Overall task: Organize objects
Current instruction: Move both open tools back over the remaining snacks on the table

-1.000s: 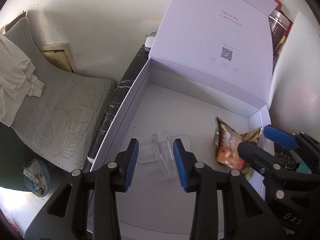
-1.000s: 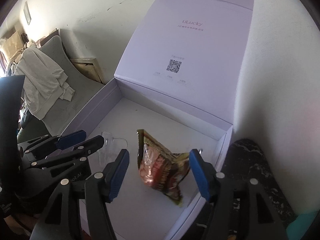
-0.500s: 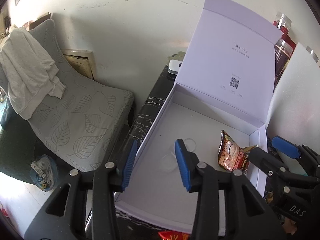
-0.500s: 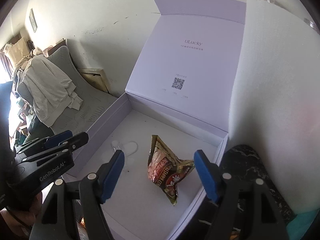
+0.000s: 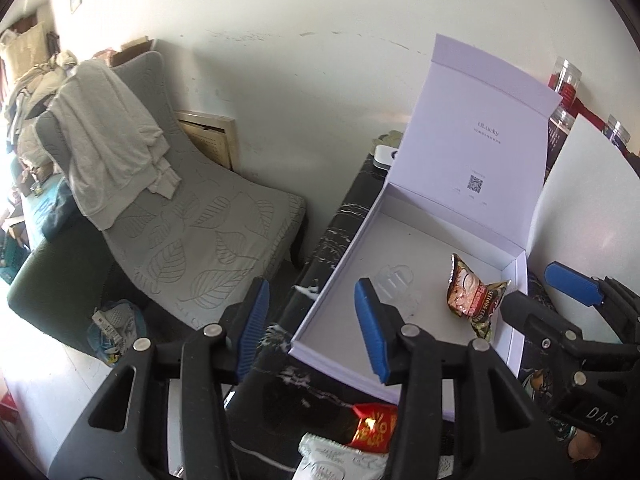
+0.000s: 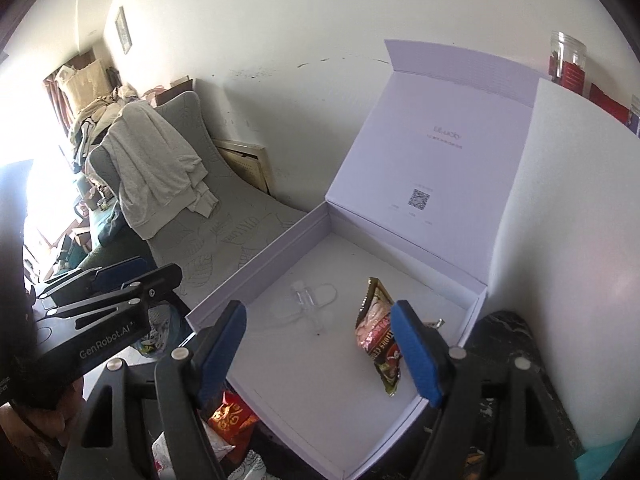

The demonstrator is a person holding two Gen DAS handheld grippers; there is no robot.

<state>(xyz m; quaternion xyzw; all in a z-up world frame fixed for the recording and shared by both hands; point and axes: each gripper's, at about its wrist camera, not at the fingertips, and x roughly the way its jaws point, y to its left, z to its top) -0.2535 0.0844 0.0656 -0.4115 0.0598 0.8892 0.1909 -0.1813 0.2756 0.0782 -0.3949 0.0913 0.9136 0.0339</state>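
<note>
A white box (image 5: 424, 240) (image 6: 260, 268) stands open on a black marble table (image 5: 352, 208), its lid upright against the wall. On its floor lie a clear plastic item (image 5: 394, 280) (image 6: 304, 300) and a brown snack packet (image 5: 468, 296) (image 6: 376, 332). My left gripper (image 5: 312, 324) (image 6: 156, 268) hovers over the box's near left corner, jaws opening, nothing between them. My right gripper (image 6: 320, 348) (image 5: 536, 292) hangs above the box's near right part, jaws also opening and empty. The packet shows just beyond its right finger.
A red packet (image 5: 372, 426) (image 6: 232, 416) and a white packet (image 5: 336, 460) lie on the table in front of the box. A white board (image 6: 568, 200) leans at the right, jars (image 5: 564, 80) behind it. Left of the table stands a grey chair (image 5: 200, 240) draped with a white garment.
Both grippers have pulled back and up away from the box floor, and their jaws have widened. The clear item and the snack packet stay lying in the box.
</note>
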